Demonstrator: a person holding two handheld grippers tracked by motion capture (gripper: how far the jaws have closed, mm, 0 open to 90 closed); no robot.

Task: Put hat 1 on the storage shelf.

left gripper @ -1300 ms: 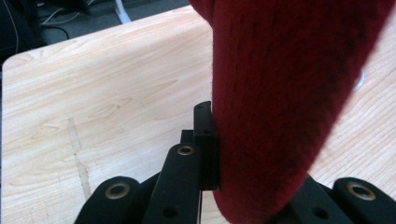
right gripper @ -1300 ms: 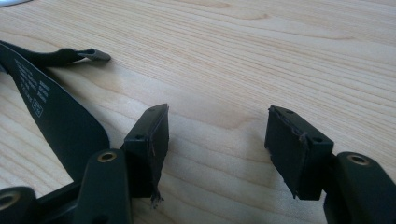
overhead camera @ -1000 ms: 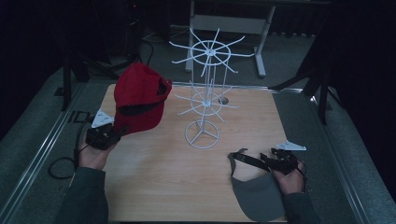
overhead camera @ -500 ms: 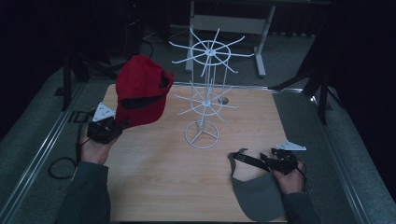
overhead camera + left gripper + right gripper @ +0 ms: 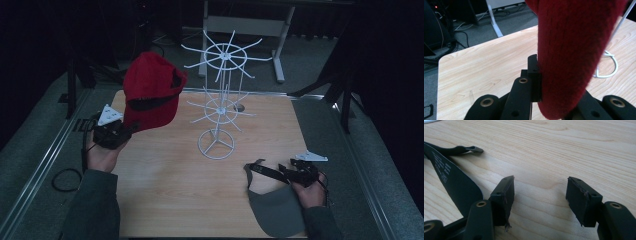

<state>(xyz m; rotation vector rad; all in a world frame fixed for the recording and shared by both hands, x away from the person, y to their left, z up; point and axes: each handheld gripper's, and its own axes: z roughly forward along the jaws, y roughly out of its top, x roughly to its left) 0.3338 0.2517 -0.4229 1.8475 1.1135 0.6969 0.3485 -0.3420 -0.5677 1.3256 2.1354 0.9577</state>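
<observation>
A red cap (image 5: 150, 92) hangs in the air over the table's left side, and my left gripper (image 5: 116, 134) is shut on its lower edge. In the left gripper view the red cap (image 5: 571, 50) stands pinched against the left jaw, hiding the other jaw of my left gripper (image 5: 554, 82). A white wire rack (image 5: 220, 100) with empty arms stands mid-table, right of the cap. A grey cap (image 5: 277, 207) lies at the front right. My right gripper (image 5: 295, 173) rests open beside its strap (image 5: 451, 177). Bare wood shows between the jaws of my right gripper (image 5: 540, 195).
The wooden table (image 5: 165, 200) has grey floor and metal rails on both sides. The rack's ring base (image 5: 216, 145) sits near the centre. A white stand's legs (image 5: 240, 25) and cables lie on the floor beyond the far edge.
My left gripper has lifted the red cap a little higher and tipped it more upright, closer to the rack. The right gripper and the grey cap have stayed still.
</observation>
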